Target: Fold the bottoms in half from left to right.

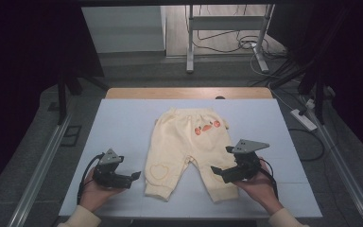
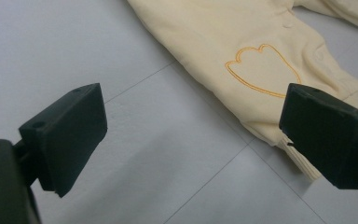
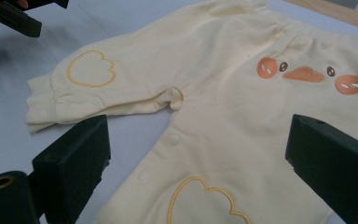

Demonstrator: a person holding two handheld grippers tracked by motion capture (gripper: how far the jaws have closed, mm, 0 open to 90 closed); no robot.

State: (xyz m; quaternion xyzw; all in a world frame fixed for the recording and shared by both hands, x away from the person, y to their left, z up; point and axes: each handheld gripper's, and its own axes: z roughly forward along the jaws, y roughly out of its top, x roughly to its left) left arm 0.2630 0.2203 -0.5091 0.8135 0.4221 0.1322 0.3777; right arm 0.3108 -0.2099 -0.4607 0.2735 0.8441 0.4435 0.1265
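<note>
1. Both hands sit at the near edge of the white table top [image 1: 123, 118]: left hand [image 1: 97, 189] holds the left gripper [image 1: 131, 178], right hand [image 1: 260, 187] holds the right gripper [image 1: 222, 163].
2. Left gripper: jaws wide apart, nothing between them. It's just beside the pants [image 1: 189, 151], off the outer hem of the pants' left leg, not touching. In the left gripper view the leg cuff [image 2: 303, 165] runs under the right-hand jaw; bare table lies under the gap.
3. Right gripper: jaws wide apart, nothing held. Hovers over the pants' right leg near its cuff. Right gripper view looks up the leg toward the waistband [image 3: 307, 35]; whether the jaws touch the cloth I cannot tell.
4. Pants: pale yellow, flat, centred on the table top, waistband toward the far edge, both cuffs toward the person. Orange face print [image 3: 305, 74] near the waistband, heart outline [image 1: 159, 171] on the left leg, another heart outline [image 3: 205, 200] on the right leg.
5. Room: bare table top on both sides of the pants and beyond the waistband; a narrower strip between the cuffs and the near edge.
6. Wooden strip [image 1: 189, 92] borders the far edge beyond the waistband.
</note>
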